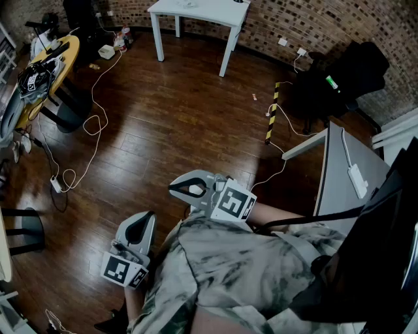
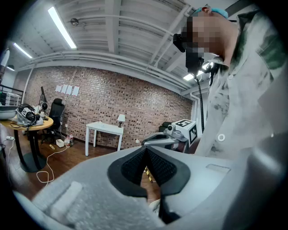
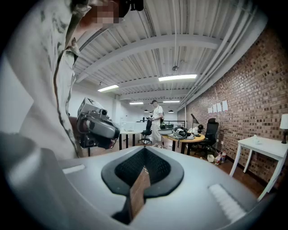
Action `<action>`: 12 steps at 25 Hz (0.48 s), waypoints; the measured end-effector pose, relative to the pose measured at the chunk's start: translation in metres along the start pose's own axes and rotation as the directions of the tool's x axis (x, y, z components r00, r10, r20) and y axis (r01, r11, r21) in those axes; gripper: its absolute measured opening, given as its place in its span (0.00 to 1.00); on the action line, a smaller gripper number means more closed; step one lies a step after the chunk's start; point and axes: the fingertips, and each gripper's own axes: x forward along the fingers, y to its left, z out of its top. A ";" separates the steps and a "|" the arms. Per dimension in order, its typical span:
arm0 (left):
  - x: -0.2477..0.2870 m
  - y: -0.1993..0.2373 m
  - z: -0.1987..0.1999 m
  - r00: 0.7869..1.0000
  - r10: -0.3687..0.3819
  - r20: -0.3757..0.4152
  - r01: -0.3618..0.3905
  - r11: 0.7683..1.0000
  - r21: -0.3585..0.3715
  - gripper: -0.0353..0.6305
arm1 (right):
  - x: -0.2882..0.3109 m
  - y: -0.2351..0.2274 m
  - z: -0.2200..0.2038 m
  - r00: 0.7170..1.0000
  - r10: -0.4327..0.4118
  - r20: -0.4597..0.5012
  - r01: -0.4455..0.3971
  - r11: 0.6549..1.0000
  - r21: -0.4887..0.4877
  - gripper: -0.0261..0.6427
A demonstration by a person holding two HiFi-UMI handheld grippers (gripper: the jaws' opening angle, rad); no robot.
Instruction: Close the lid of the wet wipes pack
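Left gripper view, left gripper (image 2: 146, 149) jaws pressed together, holding nothing, right gripper (image 3: 144, 152) jaws likewise.

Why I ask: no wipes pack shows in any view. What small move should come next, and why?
Probably turn toward the grey desk at the right to look for the pack: the left gripper and right gripper are held close to the body, fingers shut and empty, over wood floor.

At twelve o'clock in the head view, the top edge cuts off the white table (image 1: 209, 14). At ten o'clock the round desk (image 1: 70, 52) runs off the left edge, its clutter too small to tell. The shirt (image 1: 248, 274) hides the hands behind the left gripper (image 1: 145, 220) and right gripper (image 1: 175, 188).
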 end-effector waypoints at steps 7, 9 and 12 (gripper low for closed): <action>0.072 0.033 0.031 1.000 -0.024 -0.020 0.024 1.000 0.011 0.05 | -0.011 -0.085 0.002 1.000 -0.028 0.012 0.028 1.000 0.008 0.05; 0.093 0.040 0.041 0.999 -0.031 -0.033 0.031 0.999 0.015 0.05 | -0.018 -0.109 0.002 0.999 -0.042 0.009 0.042 0.999 0.003 0.05; 0.127 0.054 0.054 0.998 -0.046 -0.049 0.047 0.999 0.024 0.05 | -0.030 -0.148 0.000 0.997 -0.081 0.005 0.081 0.997 -0.012 0.05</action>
